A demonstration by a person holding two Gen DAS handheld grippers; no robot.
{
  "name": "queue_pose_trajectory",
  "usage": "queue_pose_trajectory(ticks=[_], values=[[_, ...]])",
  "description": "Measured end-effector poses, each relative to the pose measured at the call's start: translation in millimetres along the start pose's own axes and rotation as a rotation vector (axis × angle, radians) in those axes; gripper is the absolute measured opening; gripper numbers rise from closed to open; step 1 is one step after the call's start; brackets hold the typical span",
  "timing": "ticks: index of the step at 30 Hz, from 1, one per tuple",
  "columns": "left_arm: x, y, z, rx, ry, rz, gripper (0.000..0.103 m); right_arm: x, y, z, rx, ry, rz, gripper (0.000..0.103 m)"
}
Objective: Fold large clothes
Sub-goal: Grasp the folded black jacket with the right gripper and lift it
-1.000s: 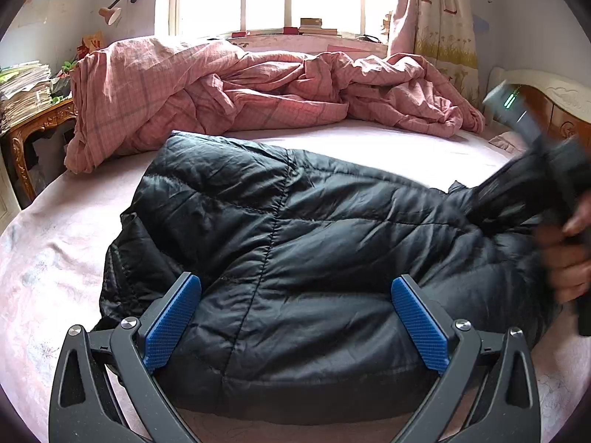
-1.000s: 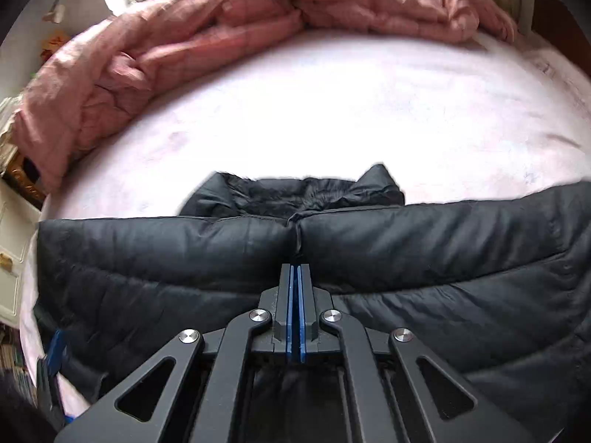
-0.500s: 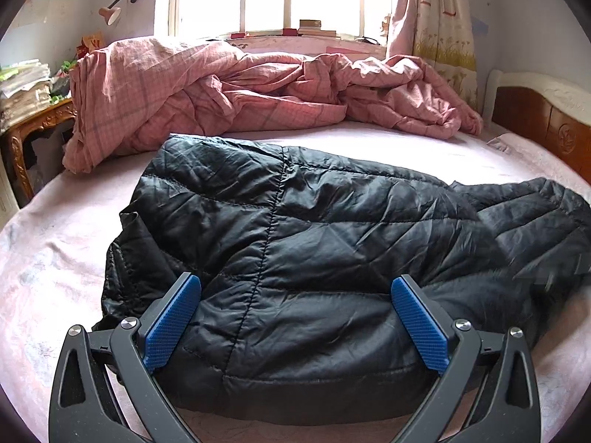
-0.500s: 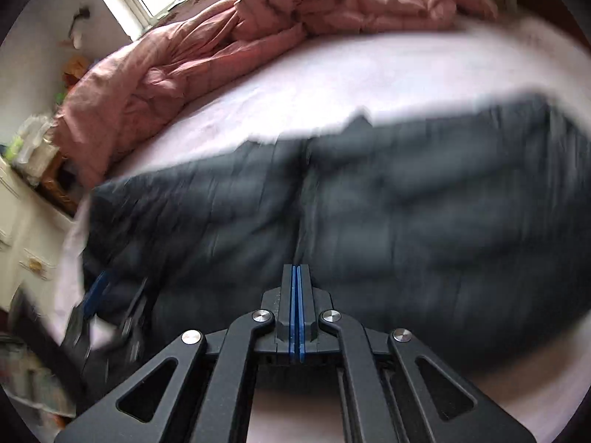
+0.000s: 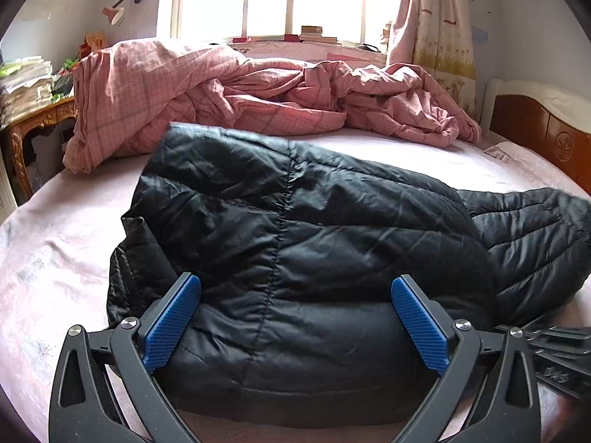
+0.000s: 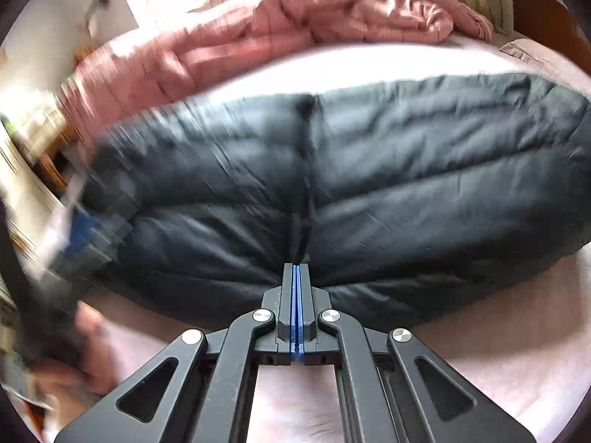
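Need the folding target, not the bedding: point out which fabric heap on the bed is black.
The quilted puffer jacket, lying nearest the open left gripper. The other heap, the crumpled quilt by the window, is pink.

A home bedroom is shown by a pink-sheeted bed (image 5: 406, 155), a rumpled pink checked quilt (image 5: 229, 96), and a curtained window (image 5: 303, 0).

A black puffer jacket (image 5: 295, 258) is lying folded on the pink bed sheet (image 5: 55, 251). The left gripper (image 5: 295, 317) is standing wide open over its near edge. A pink checked quilt (image 5: 229, 99) is lying crumpled behind.
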State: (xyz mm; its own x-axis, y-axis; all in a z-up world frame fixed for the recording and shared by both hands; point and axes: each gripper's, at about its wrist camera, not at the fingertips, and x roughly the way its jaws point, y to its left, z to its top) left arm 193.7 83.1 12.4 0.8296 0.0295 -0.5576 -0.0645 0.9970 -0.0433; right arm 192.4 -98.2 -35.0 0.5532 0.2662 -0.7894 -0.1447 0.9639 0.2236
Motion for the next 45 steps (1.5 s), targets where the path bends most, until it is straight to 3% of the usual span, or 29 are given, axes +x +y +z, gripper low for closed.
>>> queue_pose_trajectory(ticks=[5,8,10,11,12,13,14,15,17,20,21,25,26,28,29,30,31,33,35,39,41,42,44,45], values=[[-1,2,-1,-0.012,-0.002,0.000,0.102,-21,-16,8,0.082,0.011,0.084,0.001],[-1,4,0,-0.022,-0.003,-0.007,0.102,-53,-36,1,0.116,-0.098,0.074,0.003],[-1,3,-1,-0.017,-0.001,-0.006,0.102,-70,-61,-3,0.184,-0.173,0.056,0.014],[-1,3,-1,-0.016,-0.001,-0.008,0.102,-78,-75,-5,0.224,-0.199,0.067,0.031],[-1,3,-1,-0.016,-0.002,-0.010,0.102,-87,-97,-8,0.305,-0.230,0.102,0.054],[-1,3,-1,-0.018,-0.003,-0.010,0.102,-93,-112,-10,0.371,-0.251,0.146,0.067],[-1,3,-1,-0.019,-0.002,-0.011,0.102,-99,-127,-15,0.438,-0.276,0.202,0.086],[-1,3,-1,-0.019,0.000,-0.011,0.102,-104,-142,-19,0.497,-0.300,0.263,0.092],[-1,2,-1,-0.017,0.001,-0.010,0.102,-106,-161,-18,0.554,-0.325,0.283,0.092],[-1,2,-1,-0.019,0.000,-0.011,0.102,-96,-181,-14,0.638,-0.349,0.160,0.092],[-1,2,-1,-0.019,0.000,-0.012,0.102,-85,-184,-11,0.652,-0.347,0.156,0.092],[-1,1,1,-0.029,0.001,-0.024,0.102,-51,-208,-12,0.737,-0.366,0.309,0.092],[-2,2,1,-0.033,-0.002,-0.037,0.102,-53,-209,-13,0.743,-0.410,0.305,0.086],[-7,6,3,-0.055,-0.013,-0.076,0.102,-51,-200,-3,0.692,-0.417,0.310,0.062],[-11,10,5,-0.074,-0.025,-0.091,0.102,-54,-191,2,0.639,-0.425,0.257,0.044],[-17,13,7,-0.095,-0.042,-0.087,0.102,-59,-185,5,0.583,-0.433,0.190,0.036],[-25,17,9,-0.114,-0.068,-0.050,0.102,-67,-177,10,0.517,-0.446,0.119,0.033],[-45,26,10,-0.156,-0.145,0.042,0.102,-81,-178,17,0.472,-0.459,0.102,0.027],[-59,36,12,-0.198,-0.173,0.021,0.102,-100,-192,28,0.451,-0.463,0.081,0.026],[-49,36,15,-0.227,-0.037,-0.164,0.102,-143,-210,54,0.312,-0.469,-0.169,0.026],[-37,29,11,-0.233,0.035,-0.238,0.100,-160,-215,66,0.284,-0.479,-0.226,0.026],[-32,22,8,-0.234,0.065,-0.263,0.096,-168,-215,71,0.260,-0.479,-0.261,0.026],[-26,7,1,-0.225,0.091,-0.259,0.077,-181,-206,80,0.190,-0.483,-0.343,0.026],[-22,-5,-2,-0.195,0.108,-0.267,0.073,-186,-198,82,0.148,-0.492,-0.369,0.026]])
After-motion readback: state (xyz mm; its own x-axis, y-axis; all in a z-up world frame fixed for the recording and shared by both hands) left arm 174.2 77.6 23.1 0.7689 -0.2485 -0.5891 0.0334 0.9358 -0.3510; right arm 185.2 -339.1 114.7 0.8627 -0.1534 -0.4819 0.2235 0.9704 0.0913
